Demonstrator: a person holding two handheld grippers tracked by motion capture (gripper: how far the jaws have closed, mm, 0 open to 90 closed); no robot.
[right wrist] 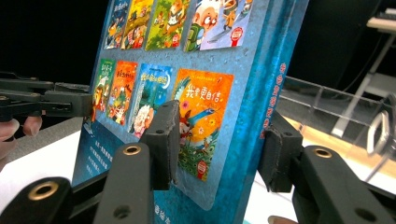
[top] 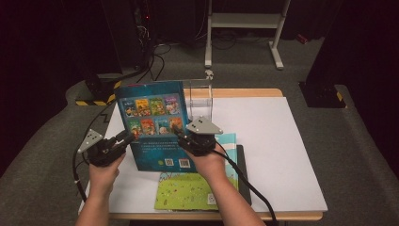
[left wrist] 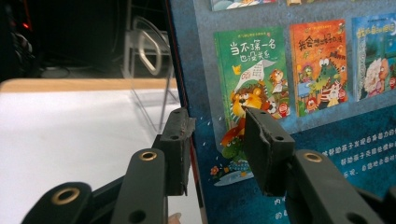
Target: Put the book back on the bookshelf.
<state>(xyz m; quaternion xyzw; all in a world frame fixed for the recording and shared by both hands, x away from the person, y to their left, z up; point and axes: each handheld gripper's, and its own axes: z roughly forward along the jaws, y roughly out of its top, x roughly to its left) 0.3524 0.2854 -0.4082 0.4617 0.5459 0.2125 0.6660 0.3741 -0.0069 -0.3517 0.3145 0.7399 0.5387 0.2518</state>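
A blue picture book [top: 150,117] with small cover pictures on its back stands upright above the white table [top: 273,141], held from both sides. My left gripper [top: 128,137] clamps its left edge; in the left gripper view the jaws [left wrist: 217,140] straddle that edge of the book [left wrist: 327,135], one pad behind it and one on the cover. My right gripper [top: 181,134] grips the right edge. In the right gripper view its jaws [right wrist: 219,144] sit either side of the book [right wrist: 210,56] at the spine, and the left gripper [right wrist: 51,103] shows beyond.
A clear acrylic book stand [top: 200,96] rises just behind the held book, near the table's far edge. A second book [top: 188,190] with a green and teal cover lies flat near the front edge, on a black slab [top: 242,174]. A white metal frame [top: 244,21] stands on the floor beyond.
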